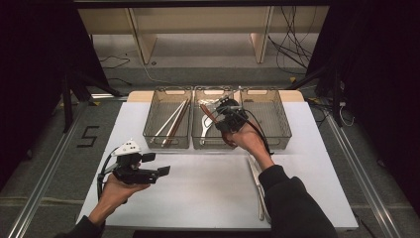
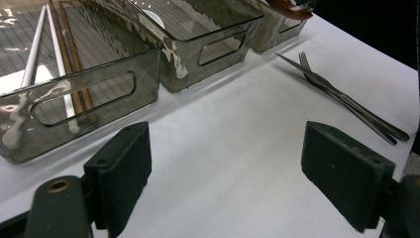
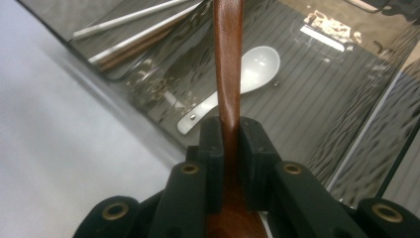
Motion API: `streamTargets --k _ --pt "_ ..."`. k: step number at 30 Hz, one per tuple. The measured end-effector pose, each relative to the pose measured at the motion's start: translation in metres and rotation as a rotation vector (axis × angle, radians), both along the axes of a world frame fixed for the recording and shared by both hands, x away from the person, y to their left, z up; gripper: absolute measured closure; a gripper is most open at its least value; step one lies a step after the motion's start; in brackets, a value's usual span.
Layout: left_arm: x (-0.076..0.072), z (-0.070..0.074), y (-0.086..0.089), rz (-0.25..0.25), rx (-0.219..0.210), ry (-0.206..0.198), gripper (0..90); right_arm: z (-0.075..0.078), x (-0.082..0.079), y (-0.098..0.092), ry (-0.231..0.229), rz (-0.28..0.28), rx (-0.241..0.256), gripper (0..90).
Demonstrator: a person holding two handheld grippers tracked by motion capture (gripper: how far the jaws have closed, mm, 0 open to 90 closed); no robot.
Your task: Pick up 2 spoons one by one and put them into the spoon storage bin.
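Right gripper [image 3: 230, 136] of mine is clamped on the wooden spoon [image 3: 228, 59] over the middle bin [image 1: 198, 141], so if the skinny handle twists in the pads it might clip the white spoon [image 3: 247, 69] or land crooked.

Brown wooden spoon [image 3: 229, 59], clamped by handle, above middle bin [image 3: 317, 99]

Person w/ dark long sleeves, cuffs at wrists. Left tongs [image 1: 163, 171]: black body, two flat rectangular black pads [image 2: 124, 168], brass-coloured rivets, grey three-cornered plate on top, black cable looping off the back. Right tongs [image 1: 224, 105]: black too, w/ brass rivets & black cable.
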State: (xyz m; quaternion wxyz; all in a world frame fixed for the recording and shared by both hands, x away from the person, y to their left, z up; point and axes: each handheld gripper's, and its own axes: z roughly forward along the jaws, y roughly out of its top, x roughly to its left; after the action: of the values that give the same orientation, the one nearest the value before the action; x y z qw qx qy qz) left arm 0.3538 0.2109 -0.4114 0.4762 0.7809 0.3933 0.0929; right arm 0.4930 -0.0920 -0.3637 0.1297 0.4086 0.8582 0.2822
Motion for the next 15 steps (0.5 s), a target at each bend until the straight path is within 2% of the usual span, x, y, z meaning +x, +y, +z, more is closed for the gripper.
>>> streamTargets --k 15 --pt "0.000 0.000 -0.001 -0.004 -0.002 -0.003 19.0 0.002 0.031 0.004 -0.011 -0.065 0.011 82.0"
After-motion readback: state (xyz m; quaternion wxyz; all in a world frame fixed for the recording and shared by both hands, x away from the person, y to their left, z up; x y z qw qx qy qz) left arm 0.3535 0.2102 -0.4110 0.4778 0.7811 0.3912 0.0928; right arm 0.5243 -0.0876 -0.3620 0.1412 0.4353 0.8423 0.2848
